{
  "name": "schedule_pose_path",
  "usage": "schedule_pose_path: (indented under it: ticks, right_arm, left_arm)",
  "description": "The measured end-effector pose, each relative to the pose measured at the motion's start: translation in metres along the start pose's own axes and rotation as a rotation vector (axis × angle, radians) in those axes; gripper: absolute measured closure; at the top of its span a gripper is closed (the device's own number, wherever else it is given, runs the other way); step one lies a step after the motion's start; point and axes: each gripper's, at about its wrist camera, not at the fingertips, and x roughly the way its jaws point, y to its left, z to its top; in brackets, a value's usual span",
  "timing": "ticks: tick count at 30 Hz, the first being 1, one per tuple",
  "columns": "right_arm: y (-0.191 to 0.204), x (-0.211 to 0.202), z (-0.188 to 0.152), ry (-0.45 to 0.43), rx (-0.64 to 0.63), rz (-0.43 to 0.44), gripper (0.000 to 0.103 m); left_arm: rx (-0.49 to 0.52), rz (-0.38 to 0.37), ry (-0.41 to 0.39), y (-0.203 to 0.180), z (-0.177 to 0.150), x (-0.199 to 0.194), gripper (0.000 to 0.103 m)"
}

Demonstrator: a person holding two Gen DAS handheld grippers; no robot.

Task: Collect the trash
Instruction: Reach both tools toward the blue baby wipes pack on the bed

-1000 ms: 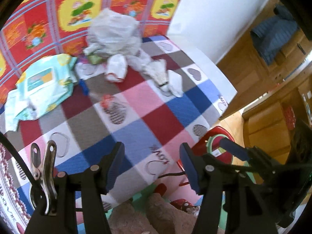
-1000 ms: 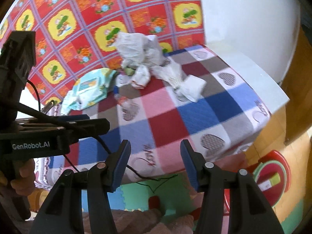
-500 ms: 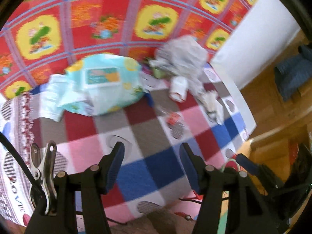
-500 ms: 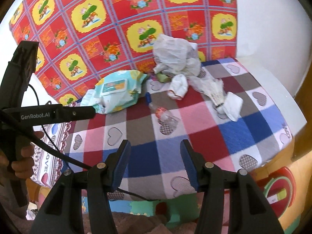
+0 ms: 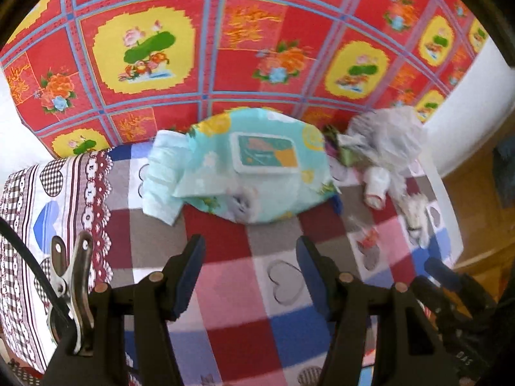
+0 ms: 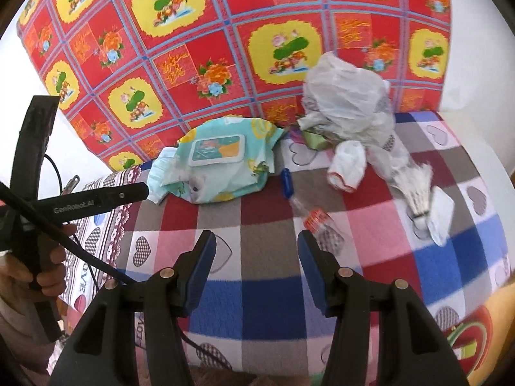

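Trash lies on a checked heart-print cloth (image 6: 267, 292). A teal wet-wipe pack (image 6: 222, 160) (image 5: 257, 167) sits at the back, with a crumpled clear plastic bag (image 6: 347, 99) (image 5: 386, 132) to its right. A crushed bottle with a blue cap (image 6: 309, 212), a rolled white wrapper (image 6: 349, 164) (image 5: 375, 186), a shuttlecock (image 6: 416, 189) and a white tissue (image 6: 441, 215) lie in front of them. My left gripper (image 5: 251, 257) hangs open just before the wipe pack. My right gripper (image 6: 256, 254) is open over bare cloth, left of the bottle. Neither holds anything.
A red and yellow flowered cloth (image 6: 225, 32) covers the wall behind. The table edge drops off at the right to a wooden floor (image 5: 476, 199). A red and green stool (image 6: 466, 337) stands below at the lower right. A person's hand (image 6: 48, 276) grips the left tool's handle.
Both views have swung left across the table and closer in. The wipe pack now sits ahead of the left gripper; the bag and wrappers have slid to the right. Both jaws kept the same gap.
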Motion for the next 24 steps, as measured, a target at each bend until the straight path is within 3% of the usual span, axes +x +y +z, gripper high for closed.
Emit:
schedule_pose_path:
  ticks: [7,24]
  right_arm:
    - [-0.003,0.043,0.028,0.044,-0.029,0.037,0.049]
    - [-0.018,0.148,0.097,0.108,-0.055,0.071,0.049]
  left_arm:
    - [-0.043,-0.002,-0.009,0.012,0.021,0.031,0.041]
    - [-0.104,0.082,0.024,0.028,0.071,0.104,0.041]
